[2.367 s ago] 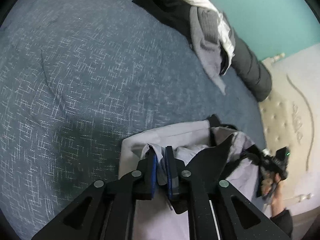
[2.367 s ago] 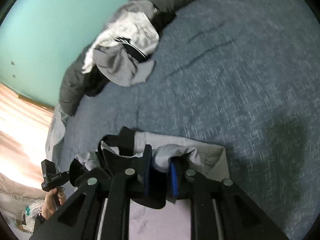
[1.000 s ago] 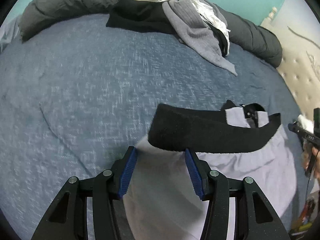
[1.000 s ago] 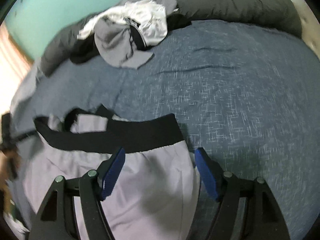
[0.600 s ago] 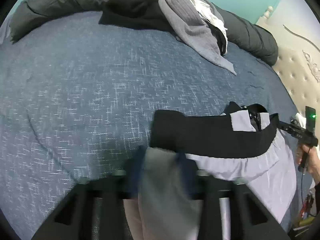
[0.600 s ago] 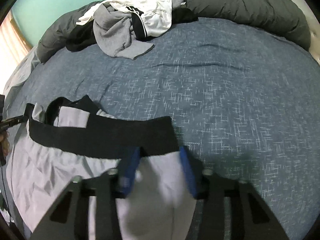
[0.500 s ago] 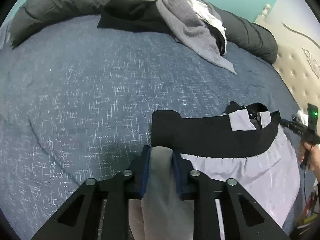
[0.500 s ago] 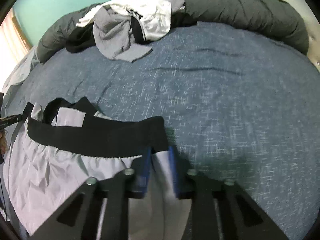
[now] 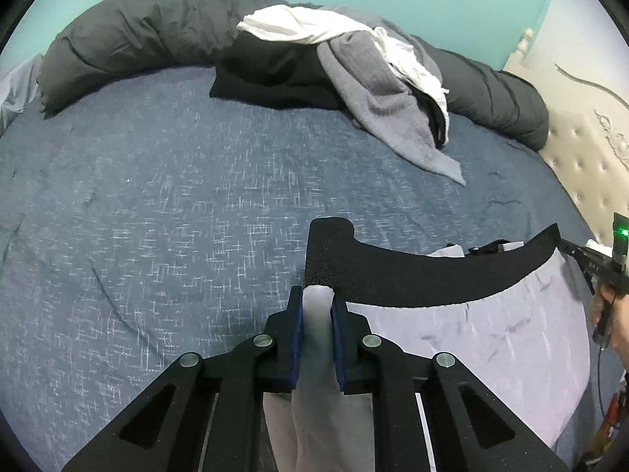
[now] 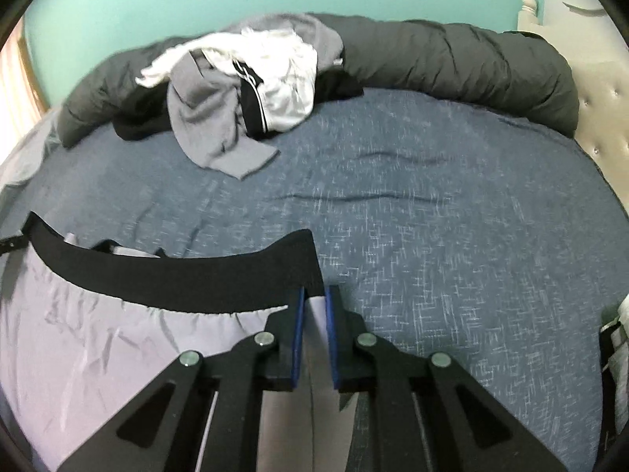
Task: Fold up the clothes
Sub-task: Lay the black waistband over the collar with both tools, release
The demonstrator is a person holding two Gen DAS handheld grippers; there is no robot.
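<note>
While both of our grippers, left [image 9: 317, 306] and right [image 10: 313, 306], have just closed on opposite sides of the lilac shorts [image 9: 483, 350], the black waistband [image 9: 432, 275] stretches crosswise between them above the blue bed [image 9: 196, 212].

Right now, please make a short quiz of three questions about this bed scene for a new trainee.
1. True or false: the left gripper is shut on the lilac shorts.
2. What colour is the waistband? A black, B white, C red.
3. Where is the clothes pile?

Key: 1 true. 2 A. 3 At the far edge of the blue bedspread, against the dark rolled duvet.
</note>
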